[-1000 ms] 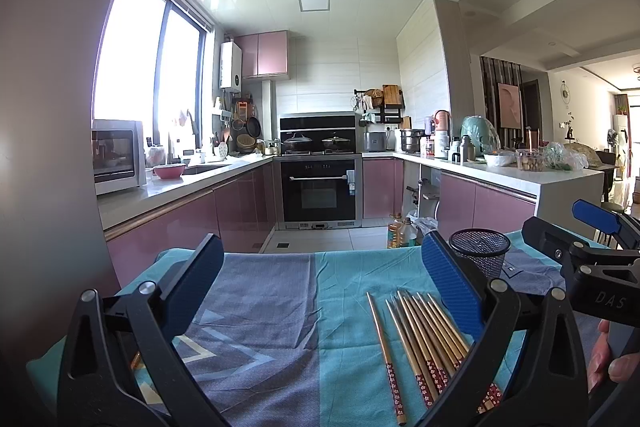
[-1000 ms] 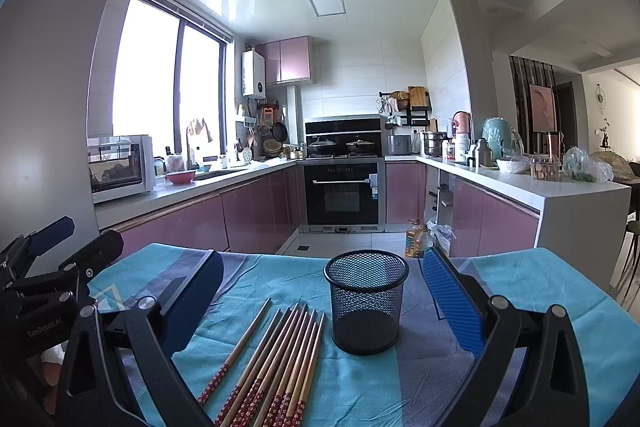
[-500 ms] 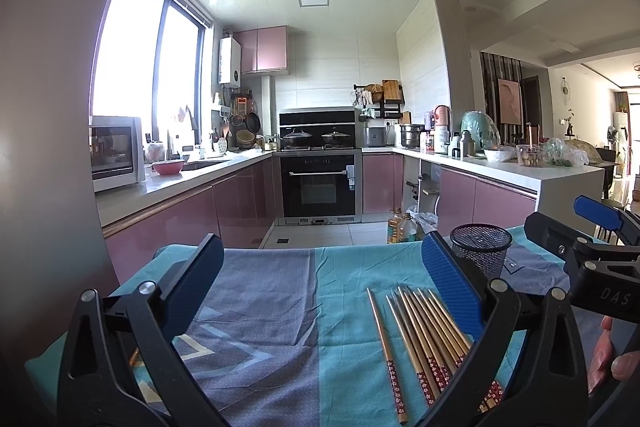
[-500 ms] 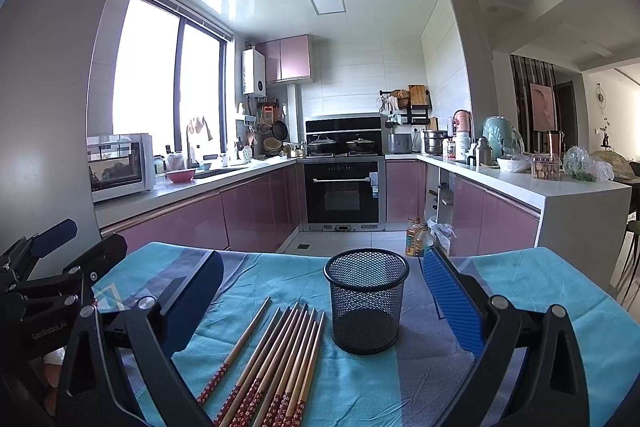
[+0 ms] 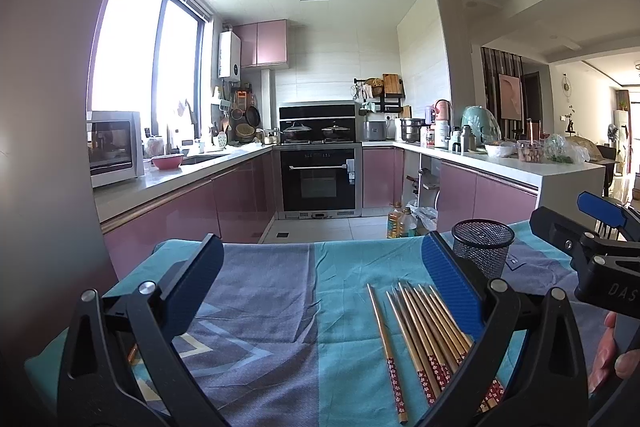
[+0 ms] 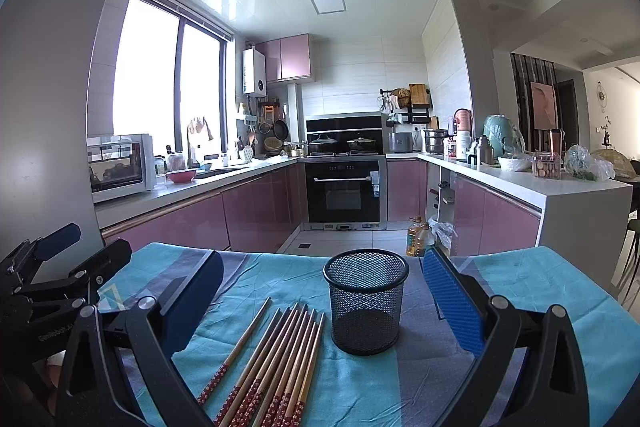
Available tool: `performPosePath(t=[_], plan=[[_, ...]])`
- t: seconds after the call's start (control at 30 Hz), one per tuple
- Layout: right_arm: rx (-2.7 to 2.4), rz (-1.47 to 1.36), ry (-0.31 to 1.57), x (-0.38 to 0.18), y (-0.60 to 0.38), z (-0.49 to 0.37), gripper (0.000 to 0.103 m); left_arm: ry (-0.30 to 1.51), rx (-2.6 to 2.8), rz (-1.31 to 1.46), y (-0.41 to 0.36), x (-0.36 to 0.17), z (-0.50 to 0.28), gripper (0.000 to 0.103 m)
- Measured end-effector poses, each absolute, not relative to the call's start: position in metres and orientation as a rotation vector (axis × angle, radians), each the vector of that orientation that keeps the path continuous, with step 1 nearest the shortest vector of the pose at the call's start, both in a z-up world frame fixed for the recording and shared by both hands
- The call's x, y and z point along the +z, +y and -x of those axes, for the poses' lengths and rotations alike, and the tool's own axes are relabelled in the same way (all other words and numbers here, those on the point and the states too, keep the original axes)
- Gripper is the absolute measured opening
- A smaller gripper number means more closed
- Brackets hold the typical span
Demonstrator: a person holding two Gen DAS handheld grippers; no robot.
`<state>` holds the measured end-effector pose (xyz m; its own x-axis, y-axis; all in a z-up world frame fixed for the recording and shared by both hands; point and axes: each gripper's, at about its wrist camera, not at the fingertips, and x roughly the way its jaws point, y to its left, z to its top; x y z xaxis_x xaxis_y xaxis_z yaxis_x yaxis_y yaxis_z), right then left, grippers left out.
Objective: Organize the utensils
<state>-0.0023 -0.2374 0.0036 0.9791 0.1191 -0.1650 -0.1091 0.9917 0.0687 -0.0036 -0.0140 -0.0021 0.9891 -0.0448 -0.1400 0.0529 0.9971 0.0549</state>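
Observation:
Several wooden chopsticks (image 6: 276, 359) with red patterned ends lie side by side on the teal and grey cloth, one slightly apart on the left. A black mesh cup (image 6: 365, 301) stands upright and empty just right of them. My right gripper (image 6: 320, 291) is open above the cloth, chopsticks and cup between its blue pads. In the left wrist view the same chopsticks (image 5: 420, 331) lie low right, partly under the right finger, with the mesh cup (image 5: 482, 247) behind it. My left gripper (image 5: 320, 267) is open over bare cloth.
The table's cloth (image 6: 540, 279) ends at a far edge, beyond which lie the kitchen floor and pink cabinets (image 6: 256, 207). An oil bottle (image 6: 416, 237) stands on the floor past the edge. A person's hand (image 5: 612, 355) holds the other gripper at the right.
Both views have barely shifted; the left wrist view tilted slightly down. Chopsticks and cup have not moved, and both grippers stay open.

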Motion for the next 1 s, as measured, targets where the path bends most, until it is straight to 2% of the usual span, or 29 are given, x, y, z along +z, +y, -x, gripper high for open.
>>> performPosePath(t=[0.6, 0.87, 1.0], plan=[[0.149, -0.052, 0.245, -0.002, -0.242, -0.007, 0.097, 0.241, -0.08, -0.079, -0.019, -0.006, -0.011, 0.097], [0.204, -0.063, 0.491, -0.032, -0.249, -0.038, 0.097, 0.448, -0.13, -0.107, -0.02, -0.033, -0.043, 0.097], [0.214, -0.055, 0.619, -0.051, -0.248, -0.052, 0.094, 0.545, -0.184, -0.118, -0.024, -0.048, -0.06, 0.091]])
